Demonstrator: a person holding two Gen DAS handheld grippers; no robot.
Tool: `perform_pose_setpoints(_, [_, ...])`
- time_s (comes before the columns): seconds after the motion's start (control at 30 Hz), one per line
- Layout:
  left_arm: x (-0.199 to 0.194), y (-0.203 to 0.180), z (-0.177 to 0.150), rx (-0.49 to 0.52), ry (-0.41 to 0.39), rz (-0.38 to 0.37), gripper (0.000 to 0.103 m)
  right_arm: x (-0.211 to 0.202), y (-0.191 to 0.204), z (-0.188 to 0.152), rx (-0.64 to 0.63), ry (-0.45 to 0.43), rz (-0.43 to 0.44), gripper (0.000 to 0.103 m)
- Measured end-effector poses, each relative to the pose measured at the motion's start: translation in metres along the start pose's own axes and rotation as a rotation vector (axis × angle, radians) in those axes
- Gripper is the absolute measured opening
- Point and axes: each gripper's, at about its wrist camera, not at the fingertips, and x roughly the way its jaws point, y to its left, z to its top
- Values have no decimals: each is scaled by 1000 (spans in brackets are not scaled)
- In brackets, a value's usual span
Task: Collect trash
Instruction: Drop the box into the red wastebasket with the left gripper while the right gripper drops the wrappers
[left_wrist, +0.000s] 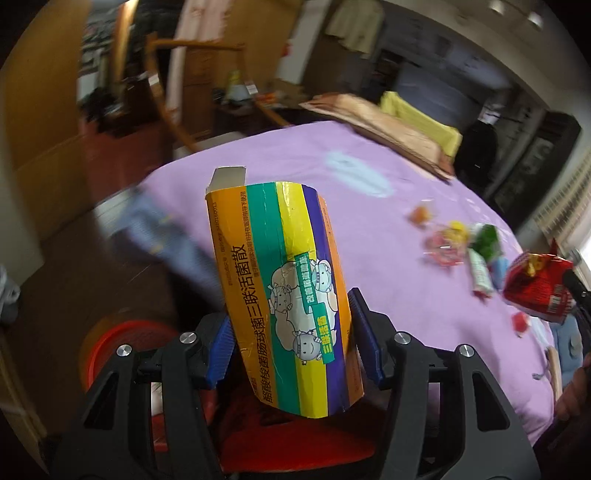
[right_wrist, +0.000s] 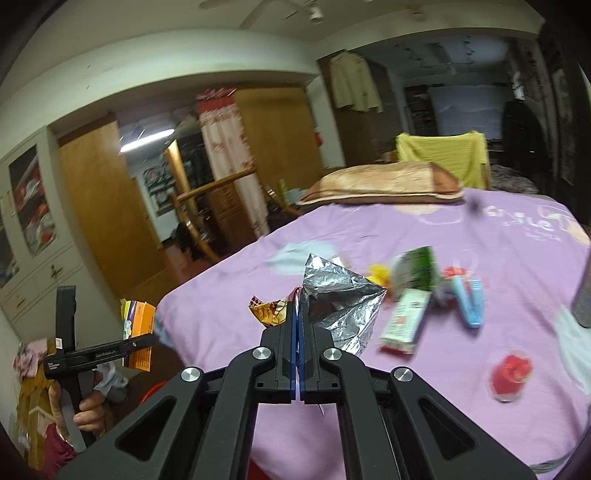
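My left gripper is shut on a crumpled carton striped orange, green, yellow and purple; the blue pads press its two sides, and its open flap points up. It hangs past the bed's near edge, over a red bin. My right gripper is shut on a snack bag, silver inside; the left wrist view shows the bag's red outside. The right wrist view shows the left gripper low at the left with the carton, held by a hand.
More litter lies on the purple bedsheet: a white-and-green packet, a green packet, a yellow wrapper, a blue item, a red wrapper. A pillow lies at the head. A wooden chair stands beyond.
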Motion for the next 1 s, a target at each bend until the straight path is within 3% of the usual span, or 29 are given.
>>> perform_pose_setpoints(0.2, [8, 79, -21, -115, 60, 133, 60, 31, 46, -1, -49, 79, 71, 2])
perform_pose_setpoints(0.27, [13, 95, -26, -134, 85, 172, 76, 39, 64, -5, -71, 100, 84, 2])
perform_pose_setpoints(0.37, [11, 120, -32, -188, 80, 209, 89, 52, 89, -7, -107, 135, 108, 2])
perform_pose_setpoints(0.53, [-1, 150, -35, -236, 45, 253, 94, 74, 130, -13, -161, 193, 161, 2])
perform_pose_setpoints(0.73, [-15, 184, -38, -292, -12, 369, 96, 103, 187, -24, -238, 277, 230, 2])
perform_pose_setpoints(0.9, [-19, 216, -42, -369, -18, 358, 96, 131, 235, -40, -300, 363, 299, 2])
perform_pose_setpoints(1.0, [-21, 232, -47, -388, -23, 395, 96, 150, 260, -54, -334, 423, 338, 2])
